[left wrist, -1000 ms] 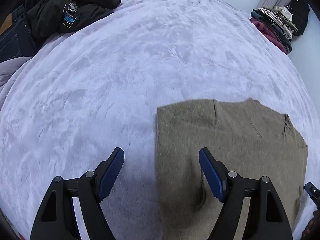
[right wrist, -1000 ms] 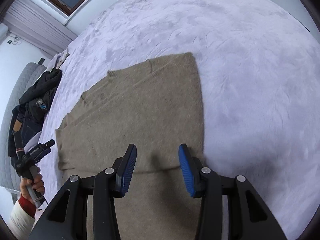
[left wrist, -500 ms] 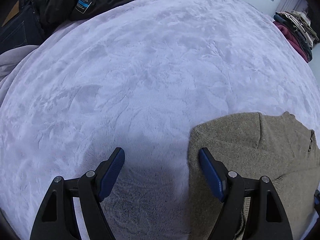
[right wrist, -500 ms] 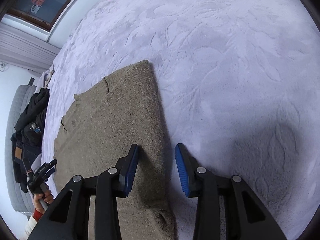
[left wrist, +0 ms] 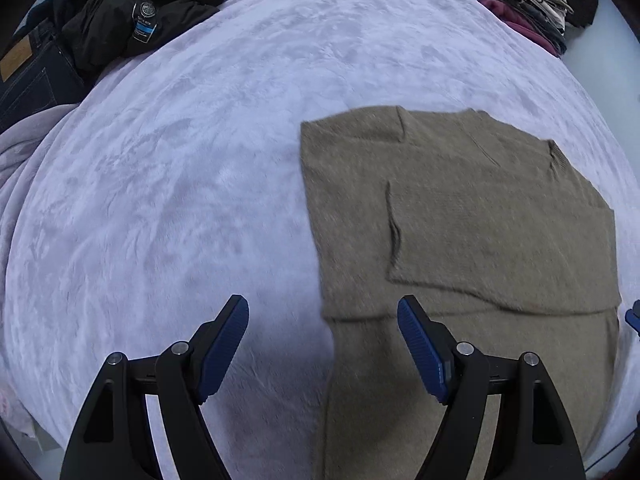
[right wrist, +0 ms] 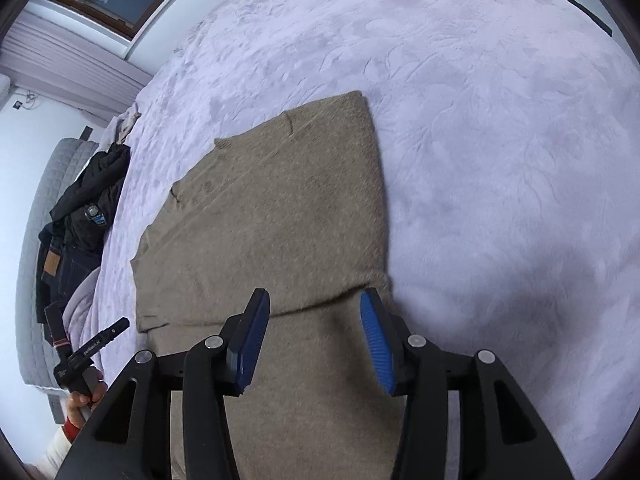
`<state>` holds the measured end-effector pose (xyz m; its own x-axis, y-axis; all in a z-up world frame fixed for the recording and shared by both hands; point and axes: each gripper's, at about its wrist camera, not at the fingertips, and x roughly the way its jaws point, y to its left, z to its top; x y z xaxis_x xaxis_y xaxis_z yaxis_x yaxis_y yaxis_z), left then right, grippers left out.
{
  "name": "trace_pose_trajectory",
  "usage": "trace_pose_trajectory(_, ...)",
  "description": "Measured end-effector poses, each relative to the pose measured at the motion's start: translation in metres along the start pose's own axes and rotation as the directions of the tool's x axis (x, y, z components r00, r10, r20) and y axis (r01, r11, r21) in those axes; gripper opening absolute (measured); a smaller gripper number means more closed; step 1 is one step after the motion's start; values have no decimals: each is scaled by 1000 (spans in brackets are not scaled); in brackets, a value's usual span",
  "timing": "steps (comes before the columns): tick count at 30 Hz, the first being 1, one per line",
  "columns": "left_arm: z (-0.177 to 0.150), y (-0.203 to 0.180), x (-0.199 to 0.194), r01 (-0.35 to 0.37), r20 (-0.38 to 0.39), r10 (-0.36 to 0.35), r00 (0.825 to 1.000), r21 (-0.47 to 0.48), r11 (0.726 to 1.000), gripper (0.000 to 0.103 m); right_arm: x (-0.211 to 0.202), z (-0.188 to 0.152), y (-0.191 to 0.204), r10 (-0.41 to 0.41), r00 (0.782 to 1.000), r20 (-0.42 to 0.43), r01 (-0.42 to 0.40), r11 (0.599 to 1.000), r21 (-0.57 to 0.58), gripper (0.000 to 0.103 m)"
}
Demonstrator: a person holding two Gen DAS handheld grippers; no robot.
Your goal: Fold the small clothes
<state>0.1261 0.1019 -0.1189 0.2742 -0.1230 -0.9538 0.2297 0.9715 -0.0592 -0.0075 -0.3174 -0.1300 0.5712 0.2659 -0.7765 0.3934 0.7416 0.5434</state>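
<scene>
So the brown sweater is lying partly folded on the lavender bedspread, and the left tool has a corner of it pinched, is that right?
Not quite. The left tool pinches nothing: the left wrist view shows its pads standing wide apart above the brown sweater's edge, with no cloth clamped. The rest holds: the sweater does lie partly folded on the lavender bedspread.

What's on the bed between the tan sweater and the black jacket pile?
Nothing: the left wrist view shows only bare lilac blanket between the tan sweater and the black jacket pile.

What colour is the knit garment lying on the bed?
The knit garment is a plain khaki-brown, without pattern; the left wrist view shows it best.
</scene>
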Motion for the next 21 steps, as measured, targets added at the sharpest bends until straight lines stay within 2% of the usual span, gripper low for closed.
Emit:
trace_pose_trajectory(4,-26,-21,-16,-16,-37,18,999,56,998,78,-3,-25,19,20,999,-42,-21,999,-33,51)
trace_pose_trajectory(6,-41,-30,-26,-25,-50,29,998,78,997,78,-6,-38,29,29,997,-67,-32,998,-54,56)
trace_pose_trajectory(9,-58,-39,-37,-23,-78,30,996,90,996,78,-10,-58,45,32,994,-105,-42,995,-90,59)
trace_pose_trajectory(11,-67,-44,-44,-17,-85,25,996,99,995,90,-13,-68,52,32,992,-125,-45,993,-105,59)
trace_pose_trajectory(12,-72,-48,-49,-19,-80,27,996,102,995,103,-15,-73,55,33,990,-135,-48,993,-110,59)
trace_pose_trajectory(14,-78,-54,-56,-22,-82,32,996,117,993,103,-20,-84,62,30,988,-153,-49,992,-120,59)
trace_pose_trajectory(18,-95,-66,-64,-13,-139,32,990,136,991,103,-28,-98,71,17,984,-180,-43,989,-144,60)
trace_pose_trajectory(21,-108,-77,-70,-12,-173,41,984,163,987,103,-35,-107,76,6,982,-189,-37,987,-159,70)
